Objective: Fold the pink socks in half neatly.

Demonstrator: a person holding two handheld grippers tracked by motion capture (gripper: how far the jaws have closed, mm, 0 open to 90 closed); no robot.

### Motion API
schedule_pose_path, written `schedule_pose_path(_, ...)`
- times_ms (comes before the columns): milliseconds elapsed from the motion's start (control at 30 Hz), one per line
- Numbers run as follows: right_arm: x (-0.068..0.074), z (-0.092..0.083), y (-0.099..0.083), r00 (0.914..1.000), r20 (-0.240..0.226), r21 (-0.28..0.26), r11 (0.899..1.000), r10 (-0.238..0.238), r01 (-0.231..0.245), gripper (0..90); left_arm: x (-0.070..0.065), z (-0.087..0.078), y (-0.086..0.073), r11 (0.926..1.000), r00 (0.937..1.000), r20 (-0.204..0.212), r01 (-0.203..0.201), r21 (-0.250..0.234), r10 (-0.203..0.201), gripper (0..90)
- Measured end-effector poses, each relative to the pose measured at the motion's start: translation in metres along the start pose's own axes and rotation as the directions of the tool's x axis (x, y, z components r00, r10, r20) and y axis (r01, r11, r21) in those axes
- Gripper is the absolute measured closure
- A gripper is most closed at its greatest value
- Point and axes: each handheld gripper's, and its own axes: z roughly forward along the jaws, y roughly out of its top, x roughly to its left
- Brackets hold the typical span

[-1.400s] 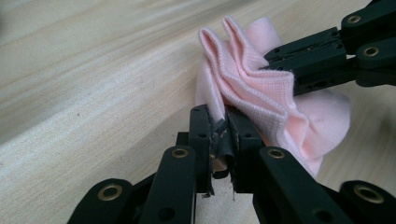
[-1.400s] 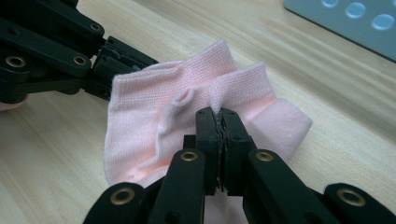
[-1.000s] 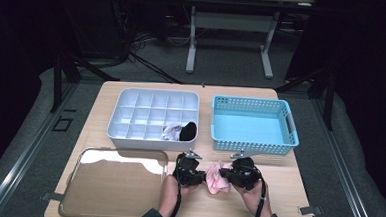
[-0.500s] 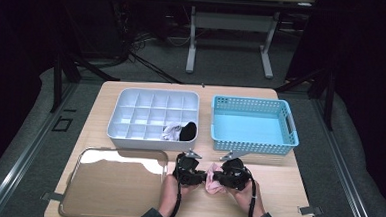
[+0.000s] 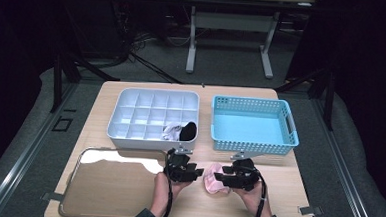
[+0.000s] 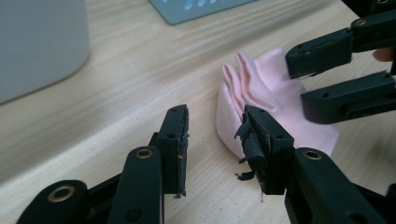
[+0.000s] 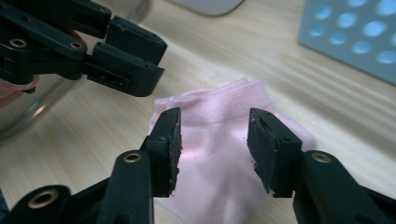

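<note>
While lying folded on the tabletop [image 5: 276, 193] between the two hands, pink sock [image 5: 213, 177] released, gripped by neither side. Left gripper [image 6: 215, 140] partly open after just spreading, nothing between its jaws, sock just beside one. Right gripper [image 7: 214, 140] likewise just opened, jaws astride the sock, pads clear. Folding apparently done. Probably left: carrying it to the divided tray [image 5: 130, 130], beside the white and black socks [image 5: 181, 131].

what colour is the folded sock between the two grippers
Pale pink, plain with a fine ribbed knit; the sock shows best in the right gripper view.
</note>
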Motion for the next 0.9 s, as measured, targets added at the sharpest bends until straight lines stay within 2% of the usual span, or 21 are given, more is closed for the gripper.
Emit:
schedule_pose_path(33, -0.004, -0.009, -0.002, 0.9998, 0.012, -0.013, 1.0, 0.017, -0.017, 51.5, -0.003, -0.003, 0.003, 0.9998, 0.9999, 0.0, -0.017, -0.009, 0.017, 61.6)
schedule_pose_path(67, -0.004, -0.009, -0.002, 0.9998, 0.012, -0.013, 1.0, 0.017, -0.017, 51.5, -0.003, -0.003, 0.003, 0.9998, 0.9999, 0.0, -0.017, -0.009, 0.017, 62.0)
schedule_pose_path(100, -0.005, -0.011, -0.003, 0.9993, 0.018, -0.024, 0.999, 0.032, -0.032, 51.4, -0.008, -0.004, 0.005, 0.9993, 0.9994, 0.006, -0.034, -0.015, 0.034, 62.0)
schedule_pose_path(133, -0.011, -0.018, -0.007, 0.9967, 0.042, -0.038, 0.997, 0.069, -0.068, 51.5, -0.01, -0.005, 0.006, 0.9989, 0.999, 0.007, -0.044, -0.016, 0.044, 63.9)
schedule_pose_path(167, -0.011, -0.018, -0.007, 0.9967, 0.042, -0.038, 0.997, 0.069, -0.068, 51.5, -0.013, -0.005, 0.007, 0.998, 0.9981, 0.015, -0.059, -0.021, 0.059, 63.9)
schedule_pose_path(233, -0.019, -0.022, -0.014, 0.9917, 0.05, -0.043, 0.992, 0.118, -0.116, 51.7, -0.021, -0.002, 0.01, 0.9942, 0.9937, 0.033, -0.106, -0.018, 0.107, 66.9)
schedule_pose_path(267, -0.019, -0.022, -0.014, 0.9917, 0.05, -0.043, 0.992, 0.118, -0.116, 51.7, -0.021, -0.002, 0.01, 0.9942, 0.9937, 0.033, -0.106, -0.018, 0.107, 68.7)
schedule_pose_path(300, -0.021, -0.022, -0.015, 0.991, 0.051, -0.037, 0.992, 0.124, -0.122, 51.9, -0.024, 0.0, 0.01, 0.9925, 0.991, 0.057, -0.121, -0.02, 0.122, 68.7)
schedule_pose_path(367, -0.024, -0.02, -0.02, 0.9883, 0.05, -0.023, 0.989, 0.144, -0.143, 52.2, -0.029, 0.004, 0.011, 0.9879, 0.986, 0.064, -0.155, 0.005, 0.154, 73.5)
schedule_pose_path(400, -0.025, -0.016, -0.023, 0.9861, 0.059, -0.014, 0.988, 0.155, -0.155, 53.0, -0.032, 0.01, 0.01, 0.9829, 0.9804, 0.082, -0.182, 0.028, 0.179, 74.6)
schedule_pose_path(433, -0.025, -0.015, -0.024, 0.9857, 0.05, -0.004, 0.987, 0.161, -0.161, 53.0, -0.032, 0.01, 0.01, 0.9829, 0.9804, 0.082, -0.182, 0.028, 0.179, 75.6)
schedule_pose_path(500, -0.024, -0.013, -0.025, 0.9841, 0.052, 0.006, 0.985, 0.17, -0.171, 53.1, -0.035, 0.014, 0.008, 0.9717, 0.9735, 0.047, -0.227, 0.067, 0.224, 77.0)
schedule_pose_path(533, -0.024, -0.011, -0.025, 0.9836, 0.052, 0.012, 0.985, 0.173, -0.174, 54.1, -0.035, 0.017, 0.007, 0.9704, 0.9728, 0.05, -0.23, 0.074, 0.226, 78.5)
schedule_pose_path(567, -0.023, -0.007, -0.026, 0.983, 0.048, 0.025, 0.984, 0.177, -0.179, 54.6, -0.034, 0.021, 0.004, 0.967, 0.9714, 0.034, -0.237, 0.093, 0.235, 79.5)
schedule_pose_path(767, -0.023, -0.001, -0.027, 0.9791, 0.044, 0.039, 0.979, 0.198, -0.2, 56.6, -0.029, 0.029, -0.002, 0.9686, 0.9748, 0.035, -0.223, 0.11, 0.22, 80.7)
schedule_pose_path(900, -0.022, 0.003, -0.027, 0.9792, 0.045, 0.053, 0.978, 0.198, -0.2, 62.4, -0.027, 0.032, -0.005, 0.9701, 0.9769, 0.032, -0.214, 0.115, 0.211, 81.8)
